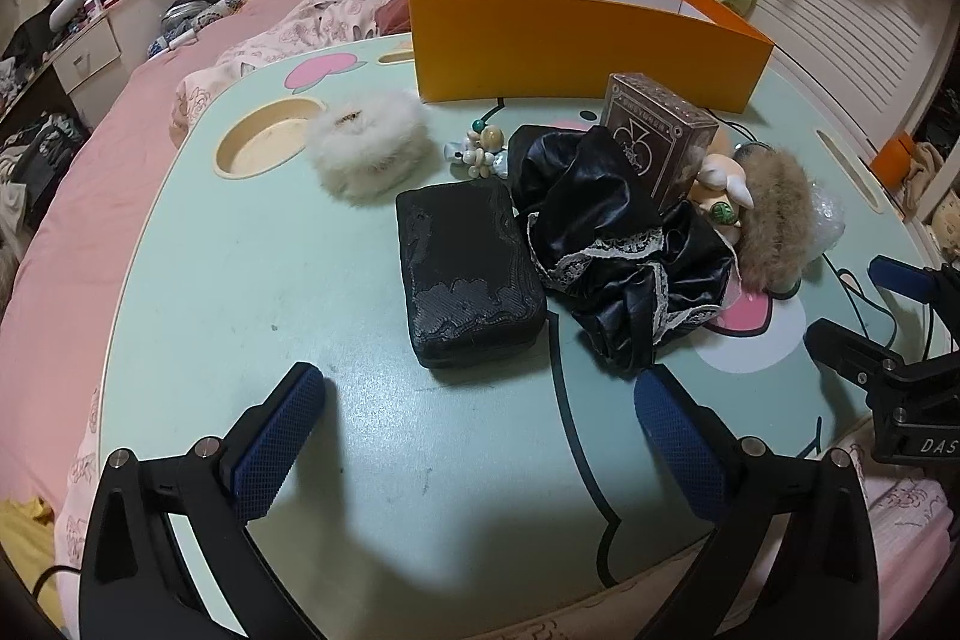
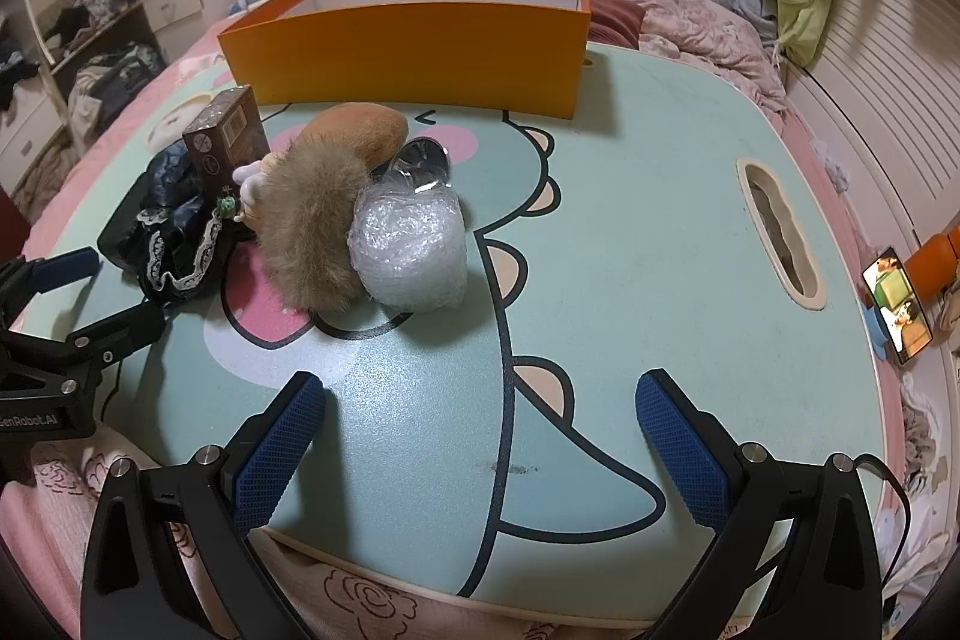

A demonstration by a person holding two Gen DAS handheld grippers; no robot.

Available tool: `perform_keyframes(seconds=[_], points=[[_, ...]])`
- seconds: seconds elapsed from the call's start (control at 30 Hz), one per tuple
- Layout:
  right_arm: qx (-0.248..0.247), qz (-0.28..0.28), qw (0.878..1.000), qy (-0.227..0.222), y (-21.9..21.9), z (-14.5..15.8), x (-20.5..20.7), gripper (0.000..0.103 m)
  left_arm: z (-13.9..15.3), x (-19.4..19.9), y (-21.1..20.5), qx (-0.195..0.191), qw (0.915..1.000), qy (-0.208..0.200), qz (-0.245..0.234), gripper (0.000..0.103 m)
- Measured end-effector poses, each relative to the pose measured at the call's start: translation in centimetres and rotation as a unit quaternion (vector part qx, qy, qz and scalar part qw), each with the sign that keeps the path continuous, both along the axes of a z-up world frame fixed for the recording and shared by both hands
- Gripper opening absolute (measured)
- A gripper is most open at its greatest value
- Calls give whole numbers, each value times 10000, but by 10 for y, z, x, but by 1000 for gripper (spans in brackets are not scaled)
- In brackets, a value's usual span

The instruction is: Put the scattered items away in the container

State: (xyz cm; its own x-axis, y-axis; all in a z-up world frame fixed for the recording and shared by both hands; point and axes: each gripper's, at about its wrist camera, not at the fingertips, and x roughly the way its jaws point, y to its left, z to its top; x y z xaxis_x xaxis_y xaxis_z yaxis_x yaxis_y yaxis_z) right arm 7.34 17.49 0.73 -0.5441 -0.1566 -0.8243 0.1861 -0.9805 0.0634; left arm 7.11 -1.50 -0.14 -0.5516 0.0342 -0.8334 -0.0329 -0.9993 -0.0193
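Observation:
An orange open box (image 1: 570, 40) (image 2: 408, 52) stands at the far edge of the green cartoon table (image 1: 240, 280) (image 2: 630, 220). In front of it lie a white fluffy ring (image 1: 366, 148), a bead charm (image 1: 480, 148), a black pouch (image 1: 471, 274), black lace-trimmed cloth (image 1: 618, 244) (image 2: 168, 232), a brown card box (image 1: 660, 136) (image 2: 228, 136), a brown fur piece (image 1: 774, 220) (image 2: 306, 232) and a bubble-wrap bundle (image 2: 408, 250). My left gripper (image 1: 480, 400) (image 2: 102, 292) hovers open just short of the pouch, holding nothing. My right gripper (image 2: 480, 400) (image 1: 870, 307) is open over bare table, short of the bundle.
The table sits on a pink bed with rumpled bedding and clothes behind the box. It has a round cup recess (image 1: 270, 142) at the left and a handle slot (image 2: 780, 232) at the right. A lit phone (image 2: 897, 307) leans past the right edge.

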Motion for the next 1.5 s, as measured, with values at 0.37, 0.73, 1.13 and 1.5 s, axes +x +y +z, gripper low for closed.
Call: perform_keyframes(seconds=[0.37,0.73,1.13,1.5], points=[[13,4,10000,-1,0,0,0,103,1,0,0,2,10000,-22,-14,103],[26,8,10000,-3,0,0,0,103,3,-2,0,1,9999,-29,-119,103],[30,10,10000,-4,0,0,0,103,3,1,-2,29,9999,58,-91,103],[45,22,10000,-1,1,0,0,103,40,24,-40,989,9885,1141,64,88]])
